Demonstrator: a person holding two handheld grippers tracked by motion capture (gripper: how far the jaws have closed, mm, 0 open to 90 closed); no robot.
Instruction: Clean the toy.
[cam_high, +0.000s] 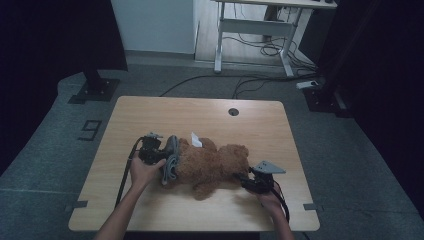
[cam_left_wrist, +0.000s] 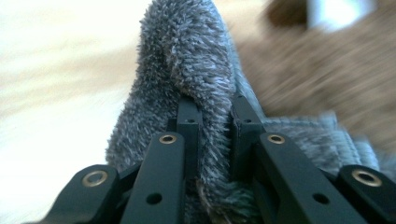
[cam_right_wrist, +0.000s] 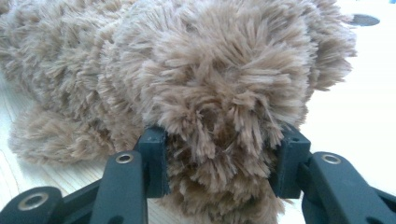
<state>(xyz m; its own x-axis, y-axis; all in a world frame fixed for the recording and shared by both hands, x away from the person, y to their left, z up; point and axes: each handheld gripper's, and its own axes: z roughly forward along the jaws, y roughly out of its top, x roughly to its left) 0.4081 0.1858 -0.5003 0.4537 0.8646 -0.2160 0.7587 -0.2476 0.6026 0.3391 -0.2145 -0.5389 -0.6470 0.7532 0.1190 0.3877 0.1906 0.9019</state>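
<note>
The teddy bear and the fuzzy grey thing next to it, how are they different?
The teddy bear is brown; the grey fuzzy cloth is grey. The bear is much bigger than the cloth. The bear is pinched by the right gripper, the cloth by the left gripper. Both are furry and lie on the table.

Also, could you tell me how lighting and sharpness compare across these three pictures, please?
High view: dim, with dark corners, though the brown plush toy reads clearly. Left gripper view: grey fuzzy fabric is sharp, the background is smeared and the table is washed out. Right gripper view: bright, with crisp fur.
</note>
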